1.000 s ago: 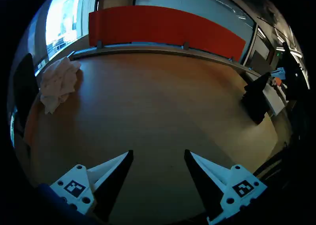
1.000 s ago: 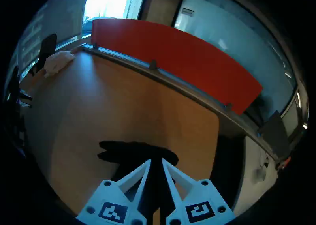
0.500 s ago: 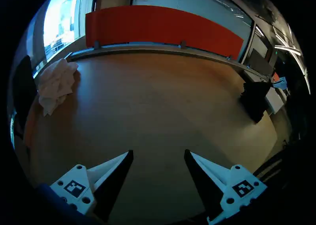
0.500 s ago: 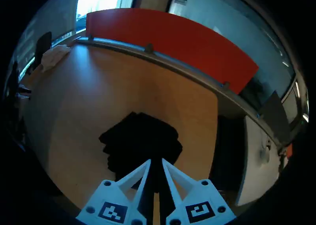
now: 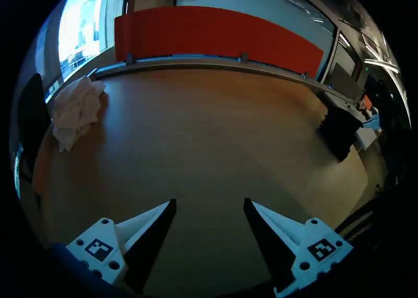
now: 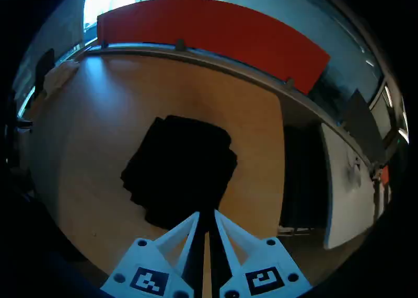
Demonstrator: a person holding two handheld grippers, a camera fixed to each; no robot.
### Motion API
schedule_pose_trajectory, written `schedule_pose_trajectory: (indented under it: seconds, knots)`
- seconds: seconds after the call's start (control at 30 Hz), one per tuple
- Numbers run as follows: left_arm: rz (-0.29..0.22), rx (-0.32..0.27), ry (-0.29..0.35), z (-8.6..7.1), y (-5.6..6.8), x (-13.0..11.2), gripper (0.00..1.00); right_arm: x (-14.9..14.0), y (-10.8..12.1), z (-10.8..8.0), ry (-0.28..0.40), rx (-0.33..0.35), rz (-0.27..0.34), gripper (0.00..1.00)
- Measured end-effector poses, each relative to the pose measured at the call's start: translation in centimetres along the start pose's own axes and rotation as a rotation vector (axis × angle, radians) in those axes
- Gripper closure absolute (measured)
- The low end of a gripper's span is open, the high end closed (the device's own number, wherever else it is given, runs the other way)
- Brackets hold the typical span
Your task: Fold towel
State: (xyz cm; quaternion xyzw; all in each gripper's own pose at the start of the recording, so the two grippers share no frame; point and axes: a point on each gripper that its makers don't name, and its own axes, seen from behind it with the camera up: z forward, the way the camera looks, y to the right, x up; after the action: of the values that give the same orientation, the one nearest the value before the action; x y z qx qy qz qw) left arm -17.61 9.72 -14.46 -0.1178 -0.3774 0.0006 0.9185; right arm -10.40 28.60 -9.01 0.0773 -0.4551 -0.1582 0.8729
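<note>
Well, my right gripper [image 6: 207,214] has its fingers drawn almost together, with only a slit left between them. They appear to pinch the near edge of the dark towel [image 6: 180,167]. From the tips the towel spreads toward 12 o'clock in a rumpled slab on the wooden surface [image 6: 99,130]. My left gripper [image 5: 209,201] is spread wide with nothing between its fingers, hanging over bare wood.

As I judge it, the step in hand is laying the cloth out flat before any fold. To do that well I should keep the pinch firm and draw the edge low toward 6 o'clock, so the bunched part drags smooth rather than lifting. The left gripper should then cross to 3 o'clock and take a neighbouring corner, so that two corners travel together.

The right gripper view gives the towel's outline and lumpy thickness. It also shows the surface's side edge at 3 o'clock, close to the cloth. The left gripper view gives the wide bare stretch where a fold could be made. It shows a crumpled pale towel [image 5: 77,112] plainly at 10 o'clock, a mere scrap in the other view. At 3 o'clock it shows a dark mass [image 5: 338,136], which I take for the same dark towel, though it is too dim to be sure. A red partition [image 5: 209,31] backs the surface at 12 o'clock.
</note>
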Motion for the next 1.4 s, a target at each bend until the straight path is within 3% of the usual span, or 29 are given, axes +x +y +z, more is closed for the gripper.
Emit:
schedule_pose_trajectory:
  seconds: [0.4,1.17,1.4]
  knots:
    - [0.011,0.006,-0.008,0.0,-0.1,-0.1,0.05,-3.3,-0.8,1.8,-0.041,-0.014,0.087,0.96]
    - [0.016,0.014,-0.008,0.4,-0.5,0.5,0.04,-4.3,-1.4,3.2,-0.060,-0.022,0.107,0.95]
    - [0.009,0.012,-0.006,0.5,-0.5,0.6,0.04,-4.4,-1.3,2.8,-0.050,-0.033,0.103,0.82]
